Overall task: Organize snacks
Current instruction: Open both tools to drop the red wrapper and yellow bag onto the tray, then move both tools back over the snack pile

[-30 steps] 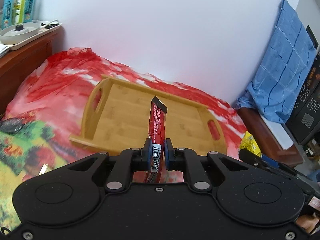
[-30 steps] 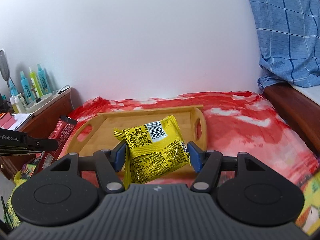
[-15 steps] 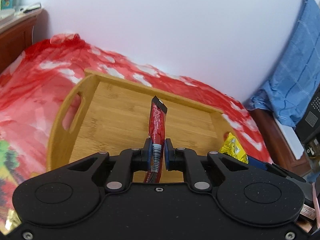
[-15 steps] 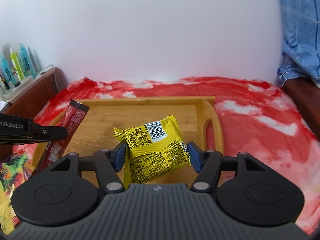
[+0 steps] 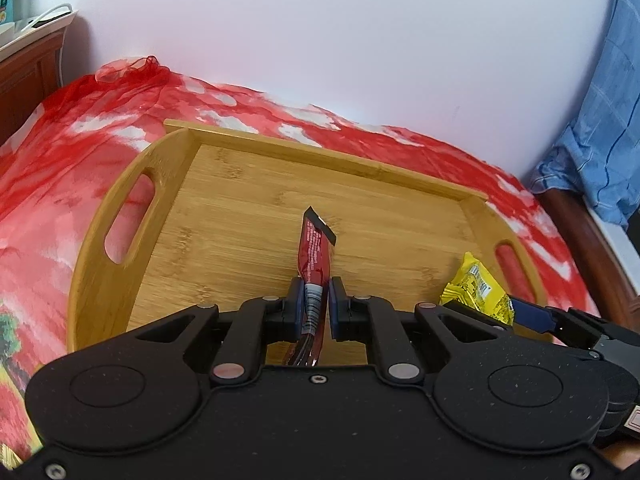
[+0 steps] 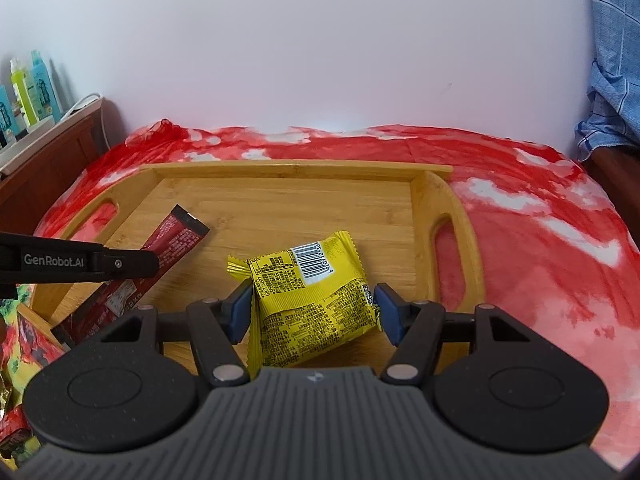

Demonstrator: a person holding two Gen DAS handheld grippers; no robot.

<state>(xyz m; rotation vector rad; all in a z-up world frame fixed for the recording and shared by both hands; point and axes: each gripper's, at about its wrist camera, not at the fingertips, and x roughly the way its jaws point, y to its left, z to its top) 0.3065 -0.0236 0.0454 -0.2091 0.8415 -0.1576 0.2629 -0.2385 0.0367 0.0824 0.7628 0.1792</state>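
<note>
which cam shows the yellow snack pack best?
Right wrist: the yellow snack pack sits centred and whole between the right gripper pads, barcode readable, over the wooden tray. Left wrist shows only its tip at the right edge, partly hidden.

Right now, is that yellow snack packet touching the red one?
Apart. The right wrist view shows bare wooden tray between the yellow packet and the red packet.

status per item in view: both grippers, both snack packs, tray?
left gripper: shut on the red stick pack, over the tray
red stick pack: sealed, held off the tray, tip pointing up and away
right gripper: shut on the yellow snack pack, over the tray
yellow snack pack: sealed, held, barcode side up
wooden tray: flat on the red cloth, nothing resting on its floor yet
</note>
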